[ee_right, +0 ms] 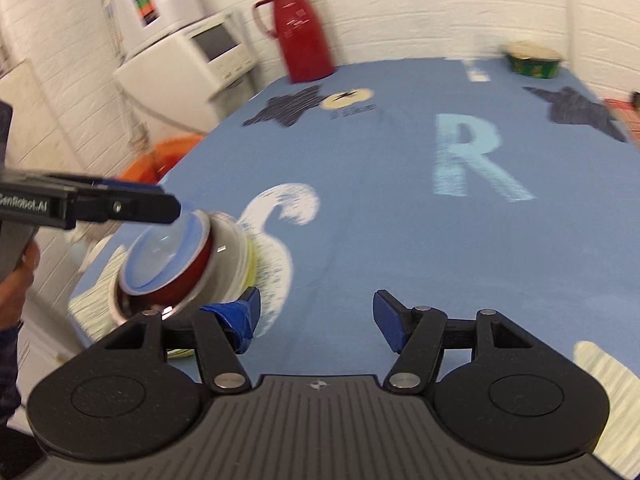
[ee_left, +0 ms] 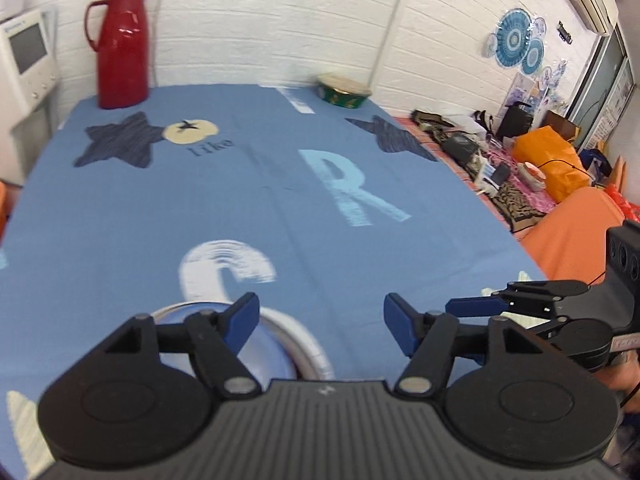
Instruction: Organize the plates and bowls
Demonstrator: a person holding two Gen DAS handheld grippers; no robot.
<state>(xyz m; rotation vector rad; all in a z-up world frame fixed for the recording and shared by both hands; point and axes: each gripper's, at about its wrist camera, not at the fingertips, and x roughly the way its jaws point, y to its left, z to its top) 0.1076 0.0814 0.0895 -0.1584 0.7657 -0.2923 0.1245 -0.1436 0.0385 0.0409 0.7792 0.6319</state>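
A nested stack of bowls [ee_right: 180, 260] stands near the front left of the blue tablecloth [ee_right: 400, 240]: a pale blue bowl inside a red one, inside a steel one, on something yellow. In the left wrist view the stack [ee_left: 272, 356] lies just under my left finger. My left gripper [ee_left: 320, 320] is open and holds nothing; from the right wrist it shows as a black arm [ee_right: 172, 208] above the stack. My right gripper [ee_right: 316, 316] is open and bare, right of the stack, and appears side-on [ee_left: 456, 305]. A green bowl [ee_left: 344, 94] sits alone at the far edge.
A red thermos jug [ee_left: 122, 44] stands at the far left corner. White appliances [ee_right: 192, 52] line the left wall. A cluttered side table [ee_left: 500, 160] and orange cloth [ee_left: 572, 232] lie to the right. A hand [ee_right: 20, 276] holds the left gripper.
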